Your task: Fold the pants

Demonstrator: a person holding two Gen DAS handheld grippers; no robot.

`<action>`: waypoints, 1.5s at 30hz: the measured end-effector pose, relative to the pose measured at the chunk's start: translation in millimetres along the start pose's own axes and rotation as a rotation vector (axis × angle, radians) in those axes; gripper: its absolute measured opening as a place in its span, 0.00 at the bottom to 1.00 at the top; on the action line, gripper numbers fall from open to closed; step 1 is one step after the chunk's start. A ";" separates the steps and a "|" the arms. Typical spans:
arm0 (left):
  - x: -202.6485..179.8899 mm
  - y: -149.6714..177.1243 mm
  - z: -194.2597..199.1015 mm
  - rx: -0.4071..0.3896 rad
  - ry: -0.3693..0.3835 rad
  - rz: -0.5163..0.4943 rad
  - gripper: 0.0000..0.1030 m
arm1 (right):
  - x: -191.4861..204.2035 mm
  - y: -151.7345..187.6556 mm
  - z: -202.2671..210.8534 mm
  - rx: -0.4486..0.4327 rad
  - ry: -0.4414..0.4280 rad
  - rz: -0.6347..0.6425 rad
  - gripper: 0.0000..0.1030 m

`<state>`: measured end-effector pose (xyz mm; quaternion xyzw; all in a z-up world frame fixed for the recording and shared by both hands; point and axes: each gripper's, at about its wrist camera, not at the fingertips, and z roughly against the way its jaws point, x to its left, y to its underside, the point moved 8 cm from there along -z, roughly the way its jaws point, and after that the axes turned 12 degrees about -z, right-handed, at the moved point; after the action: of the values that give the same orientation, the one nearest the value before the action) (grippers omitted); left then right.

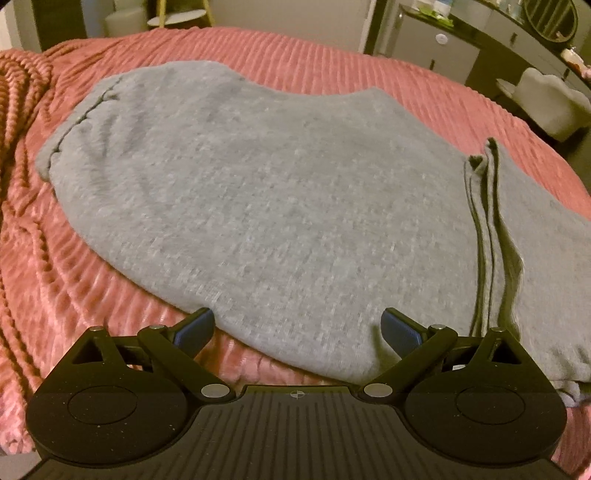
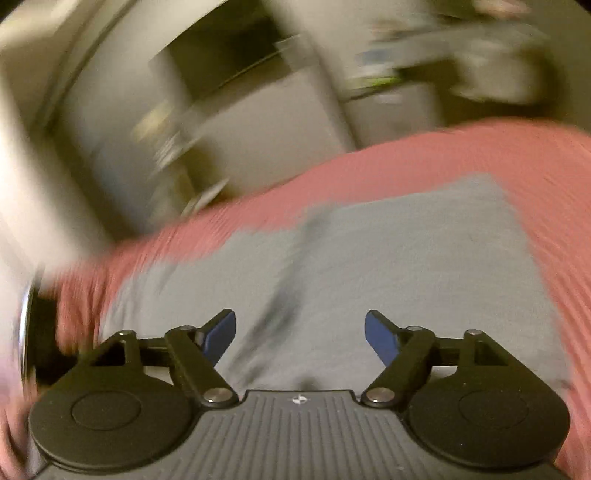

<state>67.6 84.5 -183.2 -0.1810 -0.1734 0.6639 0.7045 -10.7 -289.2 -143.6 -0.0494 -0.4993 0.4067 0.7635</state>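
Note:
Grey sweatpants [image 1: 266, 199] lie folded flat on a pink ribbed bedspread [image 1: 332, 62]. Their gathered waistband runs along the far left edge, and stacked hems or fold edges [image 1: 487, 229] stand in a ridge at the right. My left gripper [image 1: 297, 326] hovers over the near edge of the pants, open, its blue pads wide apart with only cloth below them. In the blurred right wrist view the same grey pants [image 2: 388, 266] spread ahead, and my right gripper [image 2: 300, 332] is open above them with nothing between its fingers.
A pink knitted blanket [image 1: 22, 122] is bunched at the left of the bed. Beyond the bed stand a dark counter with cabinets [image 1: 461, 40], a white upholstered chair [image 1: 550, 103] and a small round table [image 1: 181, 16]. Pale furniture [image 2: 258, 122] shows blurred past the bed.

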 end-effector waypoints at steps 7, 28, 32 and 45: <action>-6.5 -4.9 4.3 -0.021 -0.009 -0.050 0.97 | -87.2 -13.6 7.8 -0.018 0.107 -0.411 0.47; -121.8 -13.7 -13.5 0.026 0.444 -0.190 0.79 | -82.8 18.7 24.8 0.050 0.038 -0.501 0.69; -132.9 -10.9 -16.7 0.029 0.501 -0.208 0.74 | -79.5 21.3 20.9 0.058 0.052 -0.471 0.72; -126.4 -11.2 -19.3 0.008 0.518 -0.185 0.30 | -75.6 22.7 19.8 0.056 0.060 -0.401 0.77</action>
<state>79.3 -42.8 -195.1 -0.3253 -0.0003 0.5290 0.7838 -52.4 -331.4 -199.2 0.0602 -0.4644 0.2585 0.8449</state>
